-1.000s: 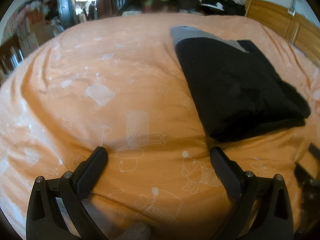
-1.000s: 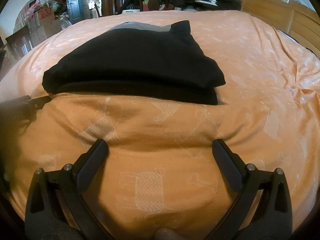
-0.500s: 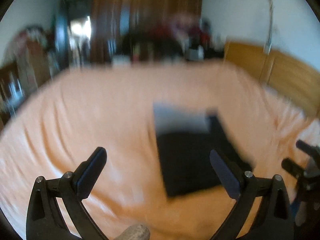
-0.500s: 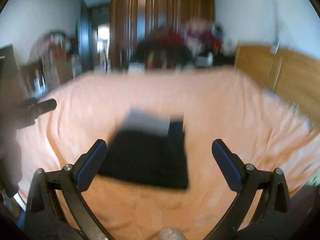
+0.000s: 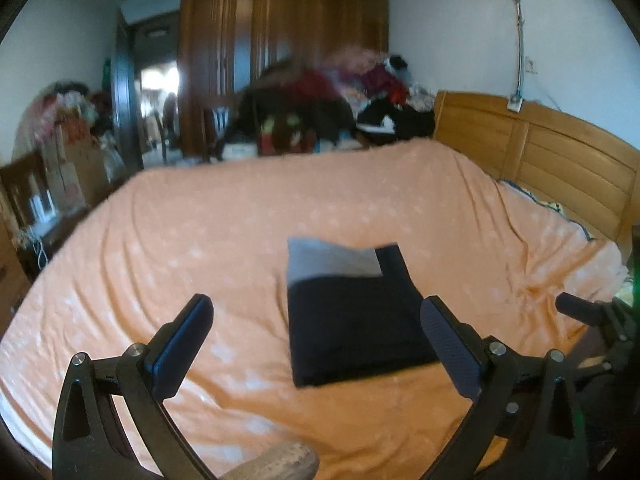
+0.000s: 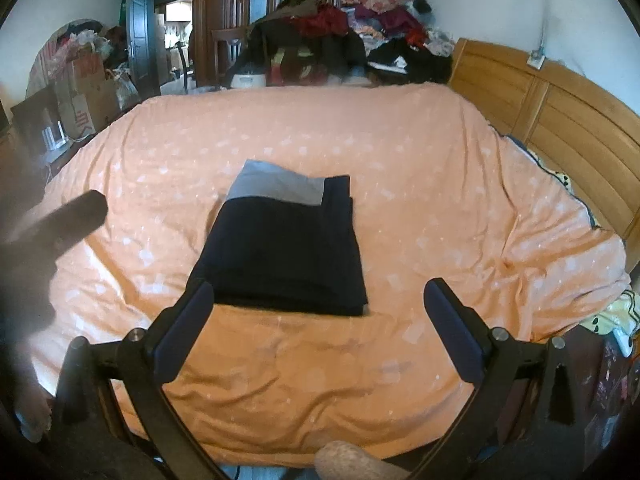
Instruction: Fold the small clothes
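A folded black garment [image 5: 352, 320] with a grey band at its far end lies flat on the orange bedspread [image 5: 200, 240]. The right wrist view shows the same garment [image 6: 284, 256] near the bed's [image 6: 420, 184] middle. My left gripper [image 5: 316, 316] is open and empty, raised well back from the bed, with the garment showing between its fingers. My right gripper [image 6: 318, 304] is also open and empty, held above the bed's near edge. The other gripper's tip shows at the right edge in the left wrist view and at the left edge in the right wrist view.
A wooden headboard [image 6: 560, 120] runs along the bed's right side. Beyond the far edge sits a heap of clothes [image 6: 344, 40] in front of a brown wardrobe [image 5: 280, 40]. Boxes and bags [image 6: 84, 84] stand at the left by a doorway.
Both grippers have pulled up and back from the bedspread, so the whole bed and room now show. The folded garment stays where it lay.
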`<state>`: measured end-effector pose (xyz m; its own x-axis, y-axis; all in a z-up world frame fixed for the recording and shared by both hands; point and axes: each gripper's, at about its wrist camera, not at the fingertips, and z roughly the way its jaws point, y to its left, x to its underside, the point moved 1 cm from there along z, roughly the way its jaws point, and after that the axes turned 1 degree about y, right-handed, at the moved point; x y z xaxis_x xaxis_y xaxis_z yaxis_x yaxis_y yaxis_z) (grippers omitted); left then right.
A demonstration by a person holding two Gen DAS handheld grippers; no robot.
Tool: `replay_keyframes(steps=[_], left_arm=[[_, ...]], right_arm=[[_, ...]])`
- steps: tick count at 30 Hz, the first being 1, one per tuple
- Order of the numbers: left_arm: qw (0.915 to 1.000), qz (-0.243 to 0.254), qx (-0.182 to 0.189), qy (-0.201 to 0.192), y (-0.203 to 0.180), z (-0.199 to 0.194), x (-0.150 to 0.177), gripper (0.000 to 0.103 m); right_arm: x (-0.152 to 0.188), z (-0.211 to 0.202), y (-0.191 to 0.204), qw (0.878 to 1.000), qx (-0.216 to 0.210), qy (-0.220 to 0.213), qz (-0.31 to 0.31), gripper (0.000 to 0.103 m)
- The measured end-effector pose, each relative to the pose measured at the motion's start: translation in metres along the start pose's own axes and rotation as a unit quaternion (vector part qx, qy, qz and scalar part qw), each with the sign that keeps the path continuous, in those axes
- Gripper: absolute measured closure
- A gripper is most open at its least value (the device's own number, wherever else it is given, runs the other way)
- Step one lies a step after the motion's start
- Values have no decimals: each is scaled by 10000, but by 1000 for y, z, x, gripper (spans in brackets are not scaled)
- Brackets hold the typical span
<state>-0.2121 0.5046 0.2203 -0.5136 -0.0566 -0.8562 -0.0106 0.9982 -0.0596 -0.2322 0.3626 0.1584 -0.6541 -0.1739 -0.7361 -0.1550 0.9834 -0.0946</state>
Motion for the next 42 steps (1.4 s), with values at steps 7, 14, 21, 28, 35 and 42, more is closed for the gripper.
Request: replay_keyframes(steps=[7, 14, 21, 28, 35, 42], left_arm=[[9999, 1, -97, 74, -7, -3, 11, 0], [9998, -33, -189, 26, 2, -9, 11, 0], [9997, -14, -218, 89, 3, -2, 14, 0], [9997, -25, -209, 115, 4, 0, 14, 0], [9994, 90, -173, 291, -1, -23, 17, 0], [9999, 35, 48, 150, -3, -65, 14, 0]], right_arm=[[4, 0, -5, 9999, -64, 123, 76, 0], [3, 3, -6, 9998, -79, 160, 86, 0], [2, 6, -7, 9998, -34, 157, 85, 0], [-1, 10, -7, 9996, -58, 263, 78, 0], [-1, -23, 3, 9990, 81, 436, 3, 0], [-6, -55, 11, 9998, -60, 180, -88, 0]])
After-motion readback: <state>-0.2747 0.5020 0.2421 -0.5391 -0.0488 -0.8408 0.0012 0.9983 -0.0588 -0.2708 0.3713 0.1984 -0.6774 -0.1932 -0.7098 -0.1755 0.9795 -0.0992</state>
